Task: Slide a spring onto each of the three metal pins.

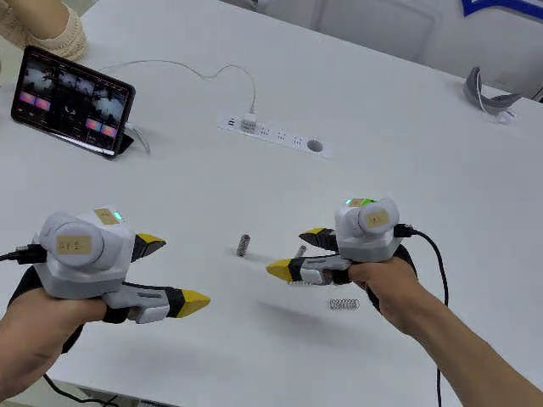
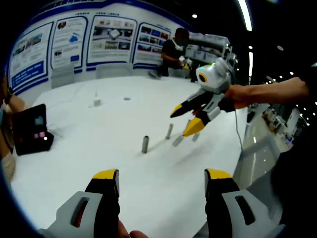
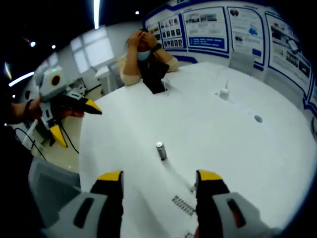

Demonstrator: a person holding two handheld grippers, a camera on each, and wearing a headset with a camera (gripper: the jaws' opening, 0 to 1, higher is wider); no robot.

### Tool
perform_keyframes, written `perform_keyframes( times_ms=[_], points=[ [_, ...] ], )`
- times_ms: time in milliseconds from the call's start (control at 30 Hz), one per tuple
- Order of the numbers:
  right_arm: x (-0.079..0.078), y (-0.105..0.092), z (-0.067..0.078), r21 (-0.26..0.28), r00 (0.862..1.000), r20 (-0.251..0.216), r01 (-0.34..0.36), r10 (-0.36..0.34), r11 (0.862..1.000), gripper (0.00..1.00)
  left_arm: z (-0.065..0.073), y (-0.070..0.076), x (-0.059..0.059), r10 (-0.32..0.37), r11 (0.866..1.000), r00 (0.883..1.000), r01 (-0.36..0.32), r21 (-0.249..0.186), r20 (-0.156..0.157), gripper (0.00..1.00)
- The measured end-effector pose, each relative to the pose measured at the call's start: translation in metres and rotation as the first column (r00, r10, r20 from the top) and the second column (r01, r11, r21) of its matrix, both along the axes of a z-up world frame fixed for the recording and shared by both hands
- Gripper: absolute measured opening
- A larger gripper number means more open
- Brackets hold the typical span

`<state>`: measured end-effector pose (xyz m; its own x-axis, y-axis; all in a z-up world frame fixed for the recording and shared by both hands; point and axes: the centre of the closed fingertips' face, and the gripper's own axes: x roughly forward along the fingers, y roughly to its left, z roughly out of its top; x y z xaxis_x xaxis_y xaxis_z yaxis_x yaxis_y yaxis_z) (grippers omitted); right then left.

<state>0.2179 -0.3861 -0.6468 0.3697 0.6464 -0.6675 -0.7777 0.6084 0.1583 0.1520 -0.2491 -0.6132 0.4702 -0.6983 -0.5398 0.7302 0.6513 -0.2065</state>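
Head view looks down on a white bench [image 1: 254, 102] with a gripper in each hand. The left gripper [image 1: 172, 273] has its fingers wide apart and holds nothing. The right gripper [image 1: 297, 252] also has its fingers wide apart and holds nothing. One pin [image 1: 243, 245] stands up straight on the bench between the two grippers, a bit nearer to the right one. It looks ribbed, so it may already have a spring on it, but it is too small to be sure. A loose spring [image 3: 184, 205] shows in the right gripper view. It lies flat on the bench, low down between the two fingers and just in front of them. Its long side runs across the gap, from one finger toward the other. From these fingers, the pin stands farther out, straight ahead past the spring. Another spring [image 1: 344, 303] lies flat just beside the hand that holds the right gripper. So the right gripper is the near one for both springs, and I think it should dip down and pinch the flat spring in front of it. The left gripper is well apart from the springs.
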Motion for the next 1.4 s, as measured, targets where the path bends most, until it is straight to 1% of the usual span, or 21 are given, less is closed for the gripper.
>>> perform_keyframes(
  times_ms=[233, 333, 400, 533, 733, 900, 1000, 1200, 1400],
  points=[
    [-0.007, -0.009, 0.002, 0.017, 0.999, 0.003, 0.035, -0.035, 0.999, 0.63, 0.000, -0.003, 0.001, -0.006, 1.000, 1.000, 0.006, 0.000, -0.001, 0.71],
    [-0.009, -0.012, 0.003, 0.040, 0.998, 0.006, 0.059, -0.060, 0.997, 0.65, 0.000, -0.005, 0.002, -0.010, 1.000, 1.000, 0.010, 0.001, -0.001, 0.71],
    [-0.011, -0.014, 0.003, 0.046, 0.998, 0.010, 0.066, -0.067, 0.997, 0.66, -0.001, -0.006, 0.002, -0.012, 1.000, 1.000, 0.012, 0.002, -0.002, 0.71],
    [-0.015, -0.020, 0.001, 0.041, 0.996, 0.011, 0.082, -0.083, 0.996, 0.66, -0.002, -0.008, 0.003, -0.017, 1.000, 1.000, 0.017, 0.004, -0.005, 0.71],
    [-0.022, -0.027, 0.001, 0.050, 0.995, 0.007, 0.098, -0.099, 0.994, 0.69, -0.004, -0.013, 0.004, -0.027, 1.000, 1.000, 0.027, 0.005, -0.009, 0.72],
    [-0.029, -0.036, 0.001, 0.048, 0.993, 0.004, 0.119, -0.120, 0.992, 0.70, -0.007, -0.021, 0.004, -0.038, 0.999, 0.999, 0.038, 0.001, -0.015, 0.72],
    [-0.032, -0.042, 0.001, 0.058, 0.990, 0.002, 0.141, -0.142, 0.988, 0.71, -0.009, -0.025, 0.004, -0.049, 0.999, 0.999, 0.049, 0.003, -0.020, 0.72],
    [-0.040, -0.055, 0.000, 0.053, 0.985, 0.001, 0.175, -0.175, 0.983, 0.72, -0.010, -0.032, 0.005, -0.064, 0.998, 0.998, 0.064, -0.005, -0.025, 0.72],
    [-0.049, -0.065, 0.000, 0.060, 0.978, 0.001, 0.210, -0.210, 0.976, 0.73, -0.012, -0.040, 0.004, -0.092, 0.996, 0.996, 0.092, 0.000, -0.024, 0.72]
  ],
)
